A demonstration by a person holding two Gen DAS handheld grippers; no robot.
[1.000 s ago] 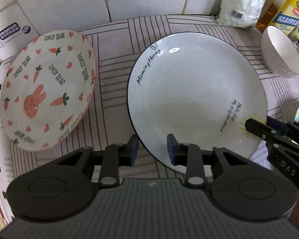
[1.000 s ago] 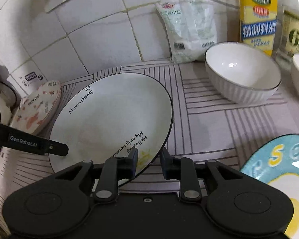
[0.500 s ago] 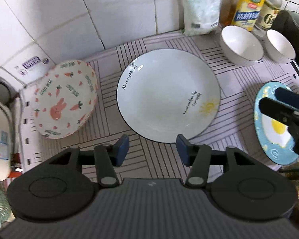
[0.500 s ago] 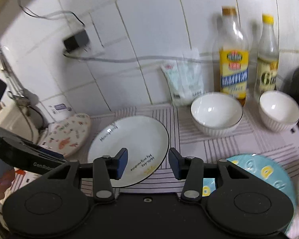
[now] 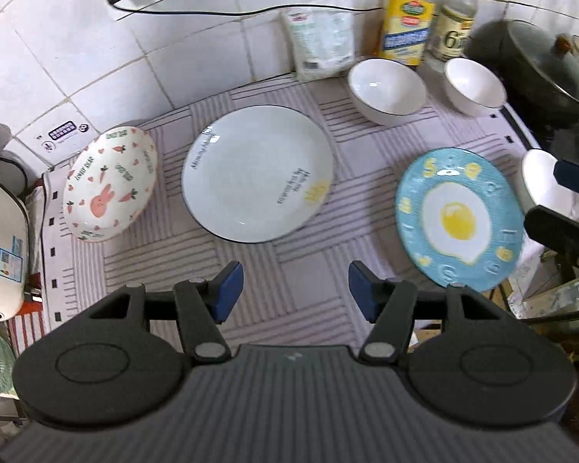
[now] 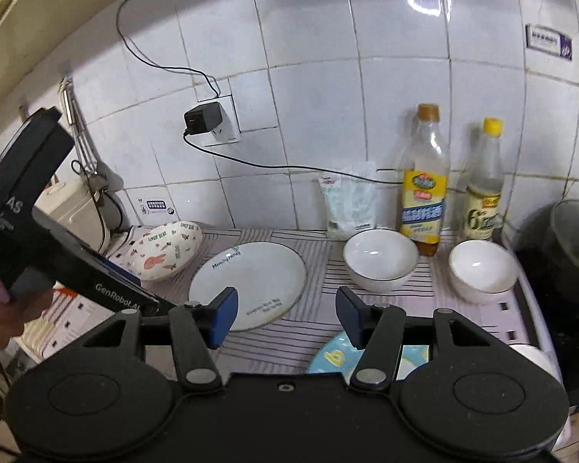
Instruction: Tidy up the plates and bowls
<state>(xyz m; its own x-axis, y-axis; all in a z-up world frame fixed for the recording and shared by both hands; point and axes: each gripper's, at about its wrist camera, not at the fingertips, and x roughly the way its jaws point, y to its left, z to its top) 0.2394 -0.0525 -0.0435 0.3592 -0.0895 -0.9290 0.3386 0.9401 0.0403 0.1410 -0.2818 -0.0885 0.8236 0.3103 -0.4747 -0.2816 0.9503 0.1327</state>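
Observation:
A white plate with black lettering point(image 5: 256, 173) point(image 6: 249, 283) lies in the middle of the striped mat. A carrot-and-rabbit plate point(image 5: 110, 183) point(image 6: 166, 250) leans tilted at the left. A blue egg plate point(image 5: 459, 218) point(image 6: 334, 355) lies at the right. Two white bowls point(image 5: 386, 90) point(image 5: 474, 85) stand at the back, also in the right wrist view point(image 6: 380, 258) point(image 6: 482, 270). My left gripper point(image 5: 291, 293) is open and empty above the mat's front. My right gripper point(image 6: 285, 314) is open and empty, raised above the counter.
Two bottles point(image 6: 424, 193) point(image 6: 484, 193) and a white bag point(image 6: 349, 204) stand against the tiled wall. A dark pot point(image 5: 536, 65) sits at the right. A white appliance point(image 5: 0, 239) stands at the left. Another white dish point(image 5: 542, 181) shows at the right edge.
Both grippers have let go of the white plate, opened wide and pulled back and up from it. The plate now lies flat on the mat.

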